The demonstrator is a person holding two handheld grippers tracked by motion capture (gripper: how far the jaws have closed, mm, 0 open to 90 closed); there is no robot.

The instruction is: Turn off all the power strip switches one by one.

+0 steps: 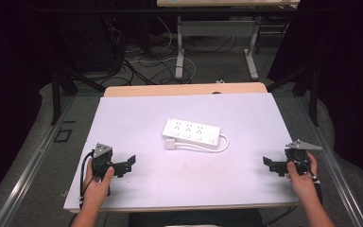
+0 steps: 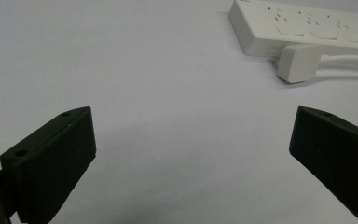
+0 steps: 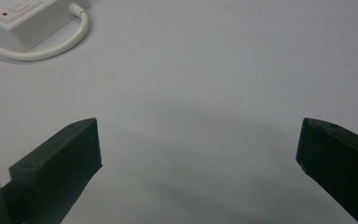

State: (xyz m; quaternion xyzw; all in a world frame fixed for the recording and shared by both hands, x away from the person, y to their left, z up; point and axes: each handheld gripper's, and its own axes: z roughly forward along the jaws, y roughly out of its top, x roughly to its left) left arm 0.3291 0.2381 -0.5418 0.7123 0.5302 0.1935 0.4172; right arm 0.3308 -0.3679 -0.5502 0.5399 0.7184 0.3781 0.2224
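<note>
A white power strip (image 1: 191, 133) lies flat in the middle of the table, its white cable (image 1: 220, 144) looped along its near side and ending in a white plug (image 1: 170, 143) that rests beside its left end. The left gripper view has the strip (image 2: 303, 28) and plug (image 2: 298, 63) at the upper right. The strip's switch end (image 3: 14, 16) and cable (image 3: 51, 46) sit at the upper left of the right gripper view. My left gripper (image 1: 131, 162) rests open at the front left, empty. Far to the right, my right gripper (image 1: 266, 162) is also open and empty.
The table top (image 1: 146, 113) is a white sheet with a wooden edge (image 1: 184, 89) at the back. Behind it stand another desk's legs (image 1: 179, 47) and loose floor cables (image 1: 137, 61). Metal rails (image 1: 33, 161) run along both sides.
</note>
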